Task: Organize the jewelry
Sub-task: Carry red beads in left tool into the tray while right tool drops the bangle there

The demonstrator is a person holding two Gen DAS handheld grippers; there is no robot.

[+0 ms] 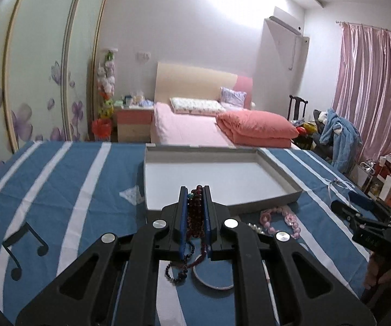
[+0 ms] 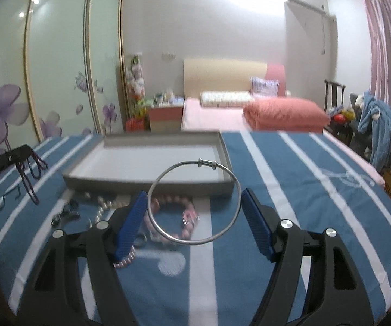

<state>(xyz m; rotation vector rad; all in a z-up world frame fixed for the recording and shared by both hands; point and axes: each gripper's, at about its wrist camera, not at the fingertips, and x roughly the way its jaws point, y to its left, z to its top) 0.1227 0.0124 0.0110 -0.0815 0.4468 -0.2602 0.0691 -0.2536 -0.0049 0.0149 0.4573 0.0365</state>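
Bedroom setup, with a blue striped cloth (image 1: 59, 179) over the desk and a grey tray (image 1: 279, 167) sitting empty near the far edge. Going left to right: my left gripper (image 1: 195, 214) is clenched on a dark red bead string (image 1: 195, 217), held up off the cloth with loops dangling under it. The tray is straight ahead of those jaws, so I'd guess that one just needs to go forward and drop. Between the two grippers, just in front of the tray, a pink bracelet (image 2: 188, 212) and some pale beads (image 2: 105, 206) lie on the cloth. My right gripper (image 2: 194, 220) has its jaws spread wide, with a silver bangle (image 2: 152, 206) standing up between them, its plane facing me. Can't tell if the pads actually touch it. The tray sits ahead and a bit left of it.
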